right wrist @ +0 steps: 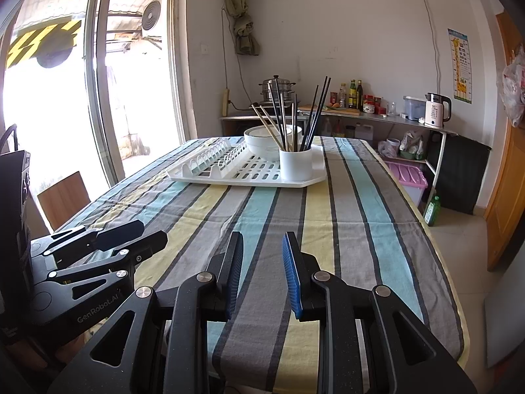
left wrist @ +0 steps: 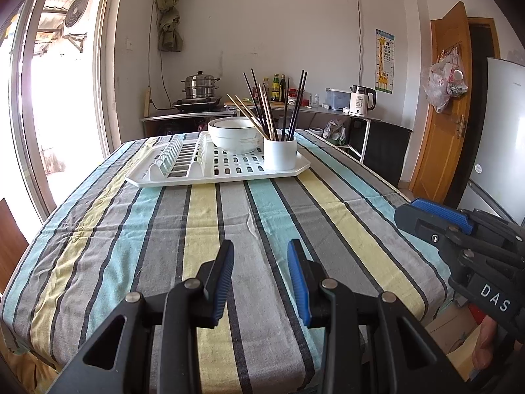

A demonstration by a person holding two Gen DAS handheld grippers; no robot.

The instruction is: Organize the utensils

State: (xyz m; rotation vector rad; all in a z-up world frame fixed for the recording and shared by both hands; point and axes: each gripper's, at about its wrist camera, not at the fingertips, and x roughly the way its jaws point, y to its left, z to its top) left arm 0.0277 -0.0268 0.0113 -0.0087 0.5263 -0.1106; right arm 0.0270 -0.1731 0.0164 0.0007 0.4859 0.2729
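The right gripper (right wrist: 262, 246) hangs over the near edge of the striped table (right wrist: 361, 229), jaws apart with nothing between. The left gripper (right wrist: 131, 236) is beside it. A rack (right wrist: 246, 174) near the far edge carries a bowl (right wrist: 262, 147) and a cup (right wrist: 295, 164) of chopsticks (right wrist: 295, 115).

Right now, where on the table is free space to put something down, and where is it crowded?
Free: the striped tablecloth between the left claw, the right claw and the near edge of the white drying rack; also the strips on either side of the rack. Crowded: the rack's right half, where the bowl and the chopstick cup stand close together.
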